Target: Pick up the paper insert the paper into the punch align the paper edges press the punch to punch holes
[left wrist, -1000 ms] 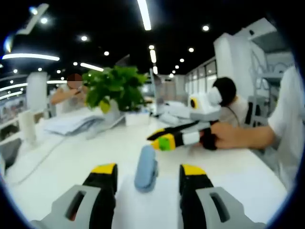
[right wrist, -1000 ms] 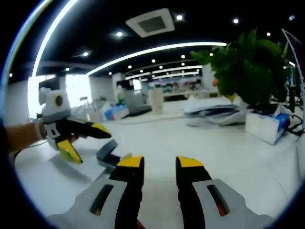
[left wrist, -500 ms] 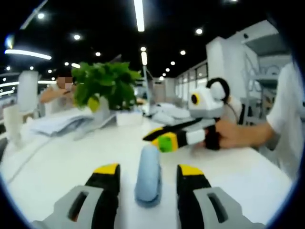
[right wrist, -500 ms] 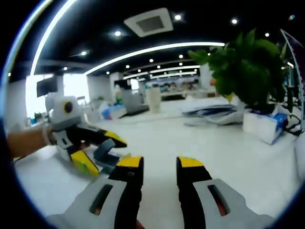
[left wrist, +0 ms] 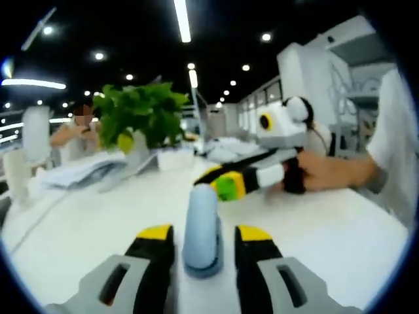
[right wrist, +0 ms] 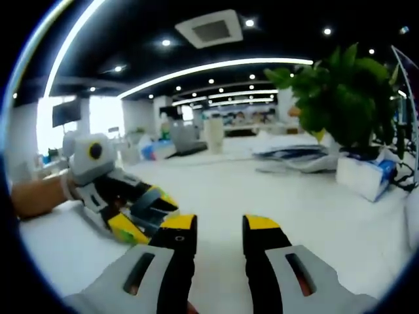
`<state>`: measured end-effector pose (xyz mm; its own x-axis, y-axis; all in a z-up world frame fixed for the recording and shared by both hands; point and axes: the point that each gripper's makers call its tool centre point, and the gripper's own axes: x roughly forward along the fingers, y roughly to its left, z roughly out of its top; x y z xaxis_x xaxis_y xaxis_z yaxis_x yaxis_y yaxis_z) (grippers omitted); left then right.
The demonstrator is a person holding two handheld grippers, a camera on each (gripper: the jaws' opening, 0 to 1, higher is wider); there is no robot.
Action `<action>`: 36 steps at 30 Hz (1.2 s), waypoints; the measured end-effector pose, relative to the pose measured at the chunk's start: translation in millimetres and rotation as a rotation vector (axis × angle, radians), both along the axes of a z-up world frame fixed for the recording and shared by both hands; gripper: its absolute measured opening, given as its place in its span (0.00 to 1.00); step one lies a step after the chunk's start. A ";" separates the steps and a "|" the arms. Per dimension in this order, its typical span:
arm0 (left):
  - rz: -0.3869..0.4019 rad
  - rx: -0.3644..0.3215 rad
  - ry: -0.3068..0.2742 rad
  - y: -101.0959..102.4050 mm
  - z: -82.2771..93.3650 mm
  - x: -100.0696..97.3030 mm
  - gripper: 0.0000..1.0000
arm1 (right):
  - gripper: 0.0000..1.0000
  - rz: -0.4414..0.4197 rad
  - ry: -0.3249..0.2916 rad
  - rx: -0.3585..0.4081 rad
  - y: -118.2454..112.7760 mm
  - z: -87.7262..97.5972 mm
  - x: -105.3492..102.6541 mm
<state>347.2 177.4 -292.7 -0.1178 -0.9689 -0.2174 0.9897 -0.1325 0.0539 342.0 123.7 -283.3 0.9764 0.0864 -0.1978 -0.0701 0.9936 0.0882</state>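
In the left gripper view, the left gripper is reaching out over the wide white table, and its two black jaws with yellow tips are standing apart on either side of the small blue-grey hole punch. The punch is sitting between the jaws, very near them, but I cannot tell if they are touching it. Just past the punch, the right gripper is coming in from the right, held in a person's hand; whether its jaws are apart or together I cannot tell from here. In the right gripper view, the right gripper's own jaws are standing apart with nothing between them, hanging over the bare table. To their left the left gripper is sitting around the punch (its yellow tips are above and below it). Farther back, a leafy green plant is growing in a white pot, near a loose pile of white papers. A white and blue box is lying beside the plant.
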 end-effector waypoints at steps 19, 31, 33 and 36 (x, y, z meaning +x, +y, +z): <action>0.013 -0.011 0.017 -0.3 1.7 4.9 0.26 | 0.28 0.004 -0.015 -0.005 1.8 3.4 -1.3; 0.017 -0.012 0.029 -0.6 2.8 6.3 0.25 | 0.05 0.098 -0.143 -0.010 33.0 50.4 -3.1; 0.017 -0.012 0.029 -0.7 3.1 6.8 0.25 | 0.05 0.132 -0.123 -0.013 52.8 57.9 4.5; 0.019 -0.011 0.035 -0.6 3.2 7.2 0.25 | 0.05 0.162 -0.112 -0.078 71.7 61.5 13.7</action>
